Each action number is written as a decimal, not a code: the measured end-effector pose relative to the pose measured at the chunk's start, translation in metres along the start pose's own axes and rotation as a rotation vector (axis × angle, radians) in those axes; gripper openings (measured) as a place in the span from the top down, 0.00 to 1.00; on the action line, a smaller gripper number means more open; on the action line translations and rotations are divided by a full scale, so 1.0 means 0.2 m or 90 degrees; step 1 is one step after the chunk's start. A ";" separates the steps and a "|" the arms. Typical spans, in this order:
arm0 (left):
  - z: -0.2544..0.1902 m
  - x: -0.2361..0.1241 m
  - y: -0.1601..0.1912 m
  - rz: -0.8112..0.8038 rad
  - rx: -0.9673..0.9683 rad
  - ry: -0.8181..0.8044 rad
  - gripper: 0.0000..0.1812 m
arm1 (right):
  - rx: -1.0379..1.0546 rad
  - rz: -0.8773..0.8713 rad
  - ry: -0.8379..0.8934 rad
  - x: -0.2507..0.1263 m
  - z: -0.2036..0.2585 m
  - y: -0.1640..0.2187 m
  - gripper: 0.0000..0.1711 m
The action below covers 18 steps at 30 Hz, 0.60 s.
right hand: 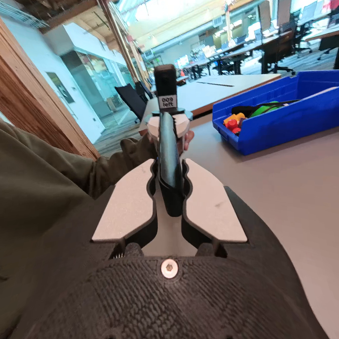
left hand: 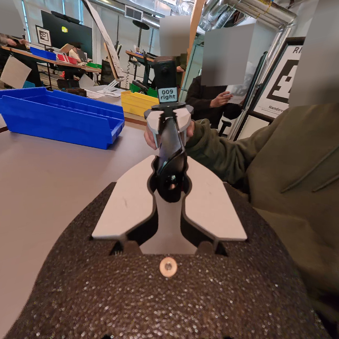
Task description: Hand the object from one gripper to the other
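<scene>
The two claws face each other above the tabletop (left hand: 55, 183), with the object (left hand: 169, 165) spanning the gap between them — one end sits between the fingers of the left claw (left hand: 169, 176), the other end between those of the right claw (left hand: 169, 126). In the left wrist view a large bin (left hand: 60, 117) stands on the tabletop to the left of the claws, and a smaller bin (left hand: 137, 102) stands behind it — further back. Small items lie inside the large bin.
</scene>
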<state>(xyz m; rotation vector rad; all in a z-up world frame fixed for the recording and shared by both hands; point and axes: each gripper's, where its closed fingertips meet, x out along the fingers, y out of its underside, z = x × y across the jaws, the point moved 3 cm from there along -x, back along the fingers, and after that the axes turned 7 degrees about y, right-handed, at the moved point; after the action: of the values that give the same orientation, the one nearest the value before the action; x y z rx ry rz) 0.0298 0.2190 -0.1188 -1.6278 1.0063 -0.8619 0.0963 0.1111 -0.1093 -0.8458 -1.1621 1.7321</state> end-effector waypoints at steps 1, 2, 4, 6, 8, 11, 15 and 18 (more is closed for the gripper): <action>0.01 0.00 0.01 0.007 0.000 -0.011 0.87 | -0.013 0.010 0.023 0.01 -0.02 0.02 0.82; 0.02 0.00 0.01 0.013 0.001 -0.021 0.87 | -0.020 0.018 0.039 0.01 -0.04 0.03 0.81; 0.04 0.00 0.02 0.013 -0.007 -0.032 0.87 | -0.021 0.027 0.060 0.01 -0.07 0.05 0.80; 0.04 0.00 0.02 0.009 -0.013 -0.034 0.87 | -0.026 0.032 0.064 0.01 -0.08 0.06 0.80; 0.04 0.00 0.02 0.010 -0.011 -0.036 0.87 | -0.029 0.024 0.059 0.01 -0.08 0.06 0.80; 0.03 -0.01 0.00 -0.005 -0.016 -0.015 0.87 | -0.067 0.020 0.005 0.02 -0.03 0.05 0.85; 0.00 -0.01 -0.02 -0.027 0.002 0.001 0.86 | -0.196 0.022 0.013 0.02 0.00 0.05 0.86; 0.02 -0.01 -0.02 -0.028 -0.005 -0.027 0.84 | -0.302 0.019 0.058 0.01 0.00 0.03 0.86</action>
<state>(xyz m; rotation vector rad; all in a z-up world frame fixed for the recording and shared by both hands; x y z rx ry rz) 0.0339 0.2228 -0.1168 -1.6735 0.9500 -0.8501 0.0929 0.1120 -0.1155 -1.2145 -1.5312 1.4411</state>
